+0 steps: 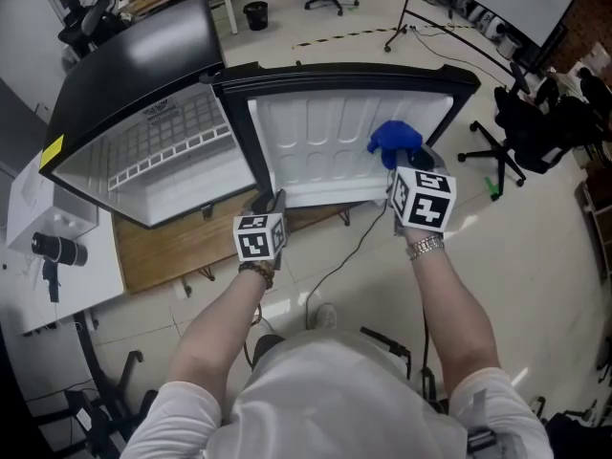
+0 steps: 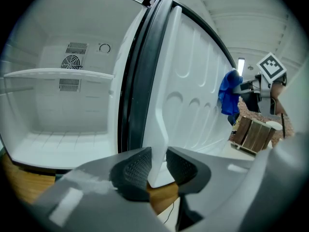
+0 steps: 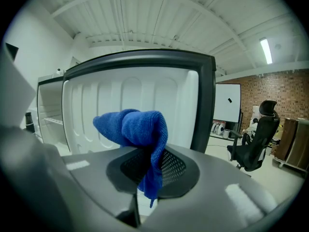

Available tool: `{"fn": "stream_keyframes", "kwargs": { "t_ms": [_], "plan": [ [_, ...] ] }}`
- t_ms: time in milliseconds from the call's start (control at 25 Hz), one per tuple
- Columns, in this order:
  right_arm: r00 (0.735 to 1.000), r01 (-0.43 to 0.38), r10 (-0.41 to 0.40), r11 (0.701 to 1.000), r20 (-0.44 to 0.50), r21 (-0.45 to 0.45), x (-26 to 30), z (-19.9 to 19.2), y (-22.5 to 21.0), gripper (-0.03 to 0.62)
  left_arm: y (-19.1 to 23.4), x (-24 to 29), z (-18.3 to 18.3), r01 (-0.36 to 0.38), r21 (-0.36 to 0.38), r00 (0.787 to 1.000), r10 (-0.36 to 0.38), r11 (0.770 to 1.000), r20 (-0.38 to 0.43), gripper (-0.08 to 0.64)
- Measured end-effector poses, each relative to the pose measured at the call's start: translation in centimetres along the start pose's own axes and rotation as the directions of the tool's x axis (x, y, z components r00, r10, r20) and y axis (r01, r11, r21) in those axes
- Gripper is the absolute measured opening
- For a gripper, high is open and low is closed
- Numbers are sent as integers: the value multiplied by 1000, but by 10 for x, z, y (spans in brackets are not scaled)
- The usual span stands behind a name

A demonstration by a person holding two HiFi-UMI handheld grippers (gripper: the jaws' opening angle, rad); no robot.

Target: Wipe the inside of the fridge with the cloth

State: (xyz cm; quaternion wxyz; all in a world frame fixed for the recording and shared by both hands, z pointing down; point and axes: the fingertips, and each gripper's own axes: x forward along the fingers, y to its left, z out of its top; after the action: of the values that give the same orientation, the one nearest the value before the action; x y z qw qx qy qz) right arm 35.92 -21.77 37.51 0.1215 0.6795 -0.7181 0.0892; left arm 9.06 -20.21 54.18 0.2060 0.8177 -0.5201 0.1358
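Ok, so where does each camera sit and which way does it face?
Head view: on the head, looking steeply down at the open fridge; both forearms, left claw and right claw show.
Left gripper view: on the left claw, facing into the fridge; jaws shut on the door.
Right gripper view: on the right claw, facing the door; jaws shut on the cloth.
Shared: all show door and cloth.
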Motion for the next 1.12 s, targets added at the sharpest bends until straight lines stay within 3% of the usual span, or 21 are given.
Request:
{"fn": "stream_keyframes", "kwargs": {
  "t_ms": [280, 560, 800, 960, 1120],
  "plan": [
    [998, 59, -59, 998, -4, 20, -4, -2, -36, 38, 0, 0, 0, -11, 0, 1000, 11, 1000, 0, 101],
    [1000, 23, -24, 999, 10, 30, -15, -1, -22, 38, -1, -1, 0, -14, -8, 1000, 14, 1000, -9, 100],
    [985, -170, 170, 985, 11, -11, -21, -9, 77, 38, -3, -1, 0, 3, -4, 1000, -3, 1000, -15, 100],
    [948, -318, 317, 947, -22, -48, -17, -21, 161, 38, -3, 0, 1, 20, 2, 1000, -20, 1000, -18, 101],
    [913, -408, 405, 910, -55, -74, -9, -28, 224, 38, -4, 1, 1, 41, 6, 999, -41, 999, -24, 103]
  ]
}}
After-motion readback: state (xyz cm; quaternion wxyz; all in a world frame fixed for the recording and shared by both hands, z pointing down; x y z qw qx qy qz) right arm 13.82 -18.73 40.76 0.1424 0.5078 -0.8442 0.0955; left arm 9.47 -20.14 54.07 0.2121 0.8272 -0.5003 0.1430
